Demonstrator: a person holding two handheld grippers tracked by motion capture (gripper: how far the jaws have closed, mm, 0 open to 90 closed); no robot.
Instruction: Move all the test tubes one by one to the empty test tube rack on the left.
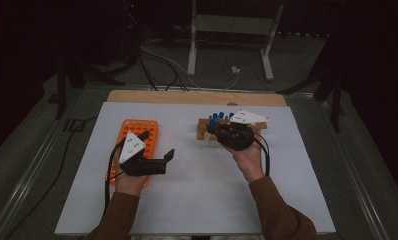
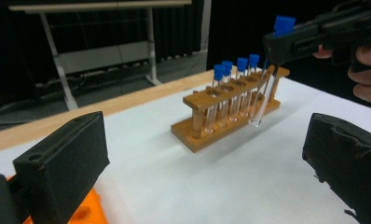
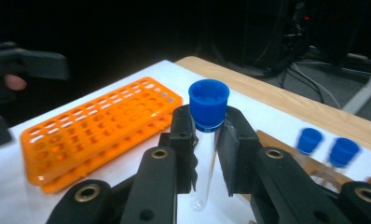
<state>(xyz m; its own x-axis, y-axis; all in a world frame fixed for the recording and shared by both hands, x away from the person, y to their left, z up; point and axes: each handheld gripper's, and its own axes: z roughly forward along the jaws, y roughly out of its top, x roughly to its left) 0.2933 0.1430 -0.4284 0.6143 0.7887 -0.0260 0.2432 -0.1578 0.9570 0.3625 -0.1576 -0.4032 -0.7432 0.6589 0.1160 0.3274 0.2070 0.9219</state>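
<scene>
Test tube [image 3: 207,154] with blue cap clamped upright in right tool [image 3: 207,140]; keep vertical, carry level toward orange rack [image 3: 99,126], lower into free hole. Left tool [image 2: 202,172] wide, empty.

No writing, label, brand, number or sign can be read on anything on the tabletop or around it.

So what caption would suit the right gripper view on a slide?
Right gripper clamps a blue-capped test tube, with the orange rack beyond.
</scene>
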